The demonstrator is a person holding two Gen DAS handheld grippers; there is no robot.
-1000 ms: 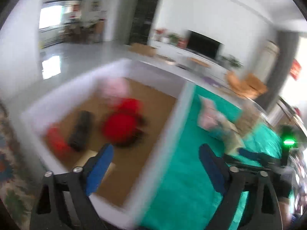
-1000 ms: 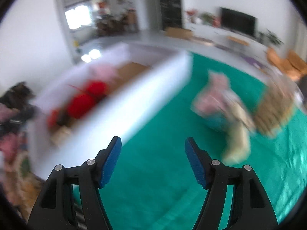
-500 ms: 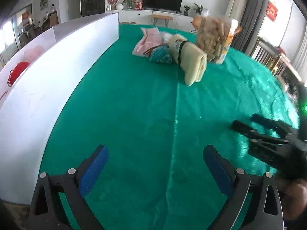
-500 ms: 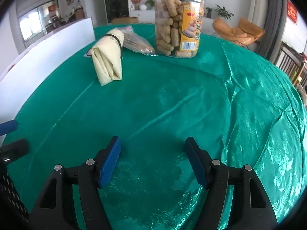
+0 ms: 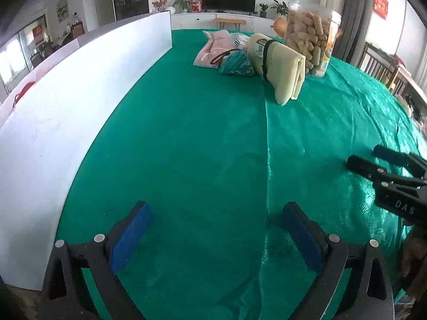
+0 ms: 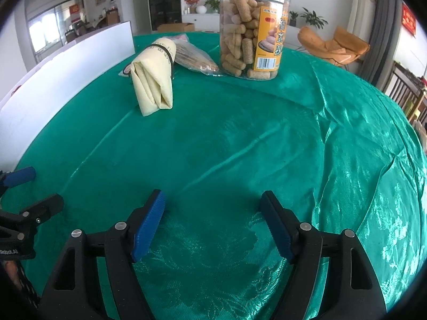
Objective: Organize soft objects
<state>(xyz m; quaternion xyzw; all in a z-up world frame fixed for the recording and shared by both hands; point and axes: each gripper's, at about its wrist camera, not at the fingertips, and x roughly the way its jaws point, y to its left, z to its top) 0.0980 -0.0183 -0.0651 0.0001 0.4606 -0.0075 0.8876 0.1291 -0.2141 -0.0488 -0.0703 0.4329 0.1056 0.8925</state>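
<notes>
1. Since the earliest frames both grippers have swung away from the white box (image 5: pixel 80 101) and come down low over the green tablecloth (image 5: pixel 200 146), near its front edge; in the last half second the views have hardly changed.
2. The left gripper (image 5: pixel 216 237) stands wide open with only cloth between its blue pads. The right gripper (image 6: pixel 213 224) is opening its jaws further, and nothing lies between them either. Neither touches any object.
3. The soft things left to sort lie together toward the far edge of the tablecloth: a folded cream cloth (image 6: pixel 154 77) bound with a black band, a teal pouch (image 5: pixel 236 64) just beside it, a pink fabric item (image 5: pixel 216 46) behind that, and a clear packet (image 6: pixel 194 58) whose contents I cannot make out.
4. A plastic jar of snack rolls (image 6: pixel 250 29) stands at the far edge next to them, touching or nearly touching the packet; it is hard-walled and, I judge, not part of the sorting.
5. The white box runs along the left edge; a trace of red shows over its wall (image 5: pixel 25 90), so some items seem already stowed.
6. My estimate: the task is partly done, with about four pieces remaining, and the next step is a reach forward to the cream cloth, the nearest piece.
</notes>
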